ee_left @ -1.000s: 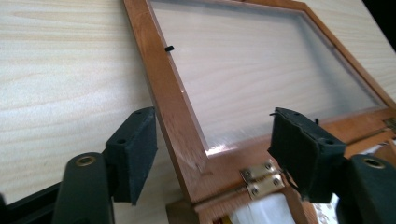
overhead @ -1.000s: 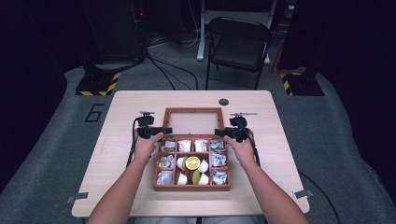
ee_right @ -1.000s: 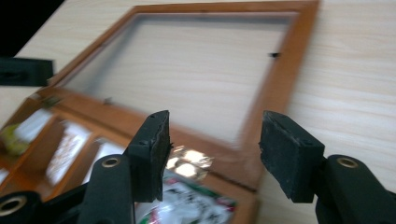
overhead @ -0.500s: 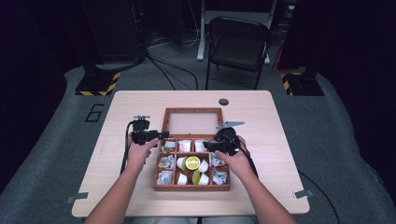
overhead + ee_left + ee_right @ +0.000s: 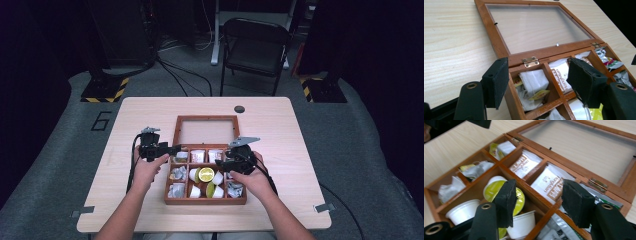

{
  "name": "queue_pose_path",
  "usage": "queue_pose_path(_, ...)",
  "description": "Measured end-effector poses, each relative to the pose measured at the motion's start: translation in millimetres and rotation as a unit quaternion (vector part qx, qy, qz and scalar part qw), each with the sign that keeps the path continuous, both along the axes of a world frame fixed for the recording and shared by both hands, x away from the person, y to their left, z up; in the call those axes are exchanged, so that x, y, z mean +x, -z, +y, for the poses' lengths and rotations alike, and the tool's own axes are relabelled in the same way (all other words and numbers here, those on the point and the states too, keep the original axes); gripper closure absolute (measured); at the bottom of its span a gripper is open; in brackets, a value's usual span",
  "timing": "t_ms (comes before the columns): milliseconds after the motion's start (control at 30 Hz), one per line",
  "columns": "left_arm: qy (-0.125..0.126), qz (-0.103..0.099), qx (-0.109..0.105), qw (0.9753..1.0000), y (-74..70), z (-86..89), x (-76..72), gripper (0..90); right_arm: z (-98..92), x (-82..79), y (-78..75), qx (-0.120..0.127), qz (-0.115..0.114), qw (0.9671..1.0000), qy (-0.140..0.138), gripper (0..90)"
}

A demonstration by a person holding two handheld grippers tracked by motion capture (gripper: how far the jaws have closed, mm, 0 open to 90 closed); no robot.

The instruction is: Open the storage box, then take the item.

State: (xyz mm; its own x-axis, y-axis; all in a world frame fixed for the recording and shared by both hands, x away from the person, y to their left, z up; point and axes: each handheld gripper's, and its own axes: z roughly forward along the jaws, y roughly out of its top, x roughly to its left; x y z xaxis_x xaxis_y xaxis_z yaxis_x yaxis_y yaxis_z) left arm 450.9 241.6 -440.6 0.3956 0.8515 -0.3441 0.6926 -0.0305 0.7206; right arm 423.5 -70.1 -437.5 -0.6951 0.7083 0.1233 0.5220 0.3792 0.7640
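Hovering over the open wooden box point(image 5: 205, 200), the right gripper point(image 5: 226, 165) is held released, empty, above the sachets point(image 5: 549, 185) in the back row; they lie just below and ahead. The left gripper point(image 5: 176, 148), also released, is kept at the box's back-left corner, farther off.

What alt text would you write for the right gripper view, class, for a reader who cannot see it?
Two open black jaws of the right gripper hang over an open wooden box split into compartments. Below them are small white cups, one with a yellow-green lid, and white packets. The glass-paned lid lies flat on the table behind.
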Motion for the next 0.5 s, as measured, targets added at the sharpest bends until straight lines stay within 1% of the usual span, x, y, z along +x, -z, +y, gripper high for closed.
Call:
queue_pose_path(67, 0.002, -0.005, -0.002, 1.0, -1.4, -0.2, -2.6, 33.2, 1.2, -3.1, -2.5, 0.012, 0.0, 0.9999, -0.002, 45.0)
queue_pose_path(100, 0.003, -0.006, -0.002, 1.0, -1.9, -0.2, -3.5, 33.2, 2.0, -4.5, -3.0, 0.017, 0.003, 0.9998, -0.002, 43.5)
queue_pose_path(167, 0.008, -0.012, -0.006, 0.9999, -3.0, 0.0, -6.0, 33.2, 3.6, -5.0, -2.6, 0.021, 0.004, 0.9997, -0.011, 40.1)
queue_pose_path(233, 0.013, -0.017, -0.003, 0.9998, -3.8, -0.2, -7.6, 33.4, 5.8, -6.0, -1.7, 0.02, 0.005, 0.9997, -0.014, 38.5)
queue_pose_path(333, 0.013, -0.021, -0.003, 0.9997, -3.2, 0.6, -9.8, 35.7, 9.7, -9.3, 0.4, 0.009, -0.005, 0.9997, -0.02, 39.0)
queue_pose_path(367, 0.016, -0.019, -0.002, 0.9997, -2.9, 0.4, -10.3, 36.1, 11.2, -10.4, 1.4, 0.007, -0.006, 0.9997, -0.022, 39.1)
queue_pose_path(467, 0.02, -0.021, 0.005, 0.9996, -2.3, 1.1, -11.8, 36.1, 15.4, -12.1, 5.1, 0.002, -0.003, 0.9994, -0.034, 38.0)
queue_pose_path(500, 0.021, -0.025, 0.011, 0.9994, -2.9, 1.6, -12.4, 36.0, 16.3, -12.3, 5.9, 0.001, -0.001, 0.9994, -0.034, 37.7)
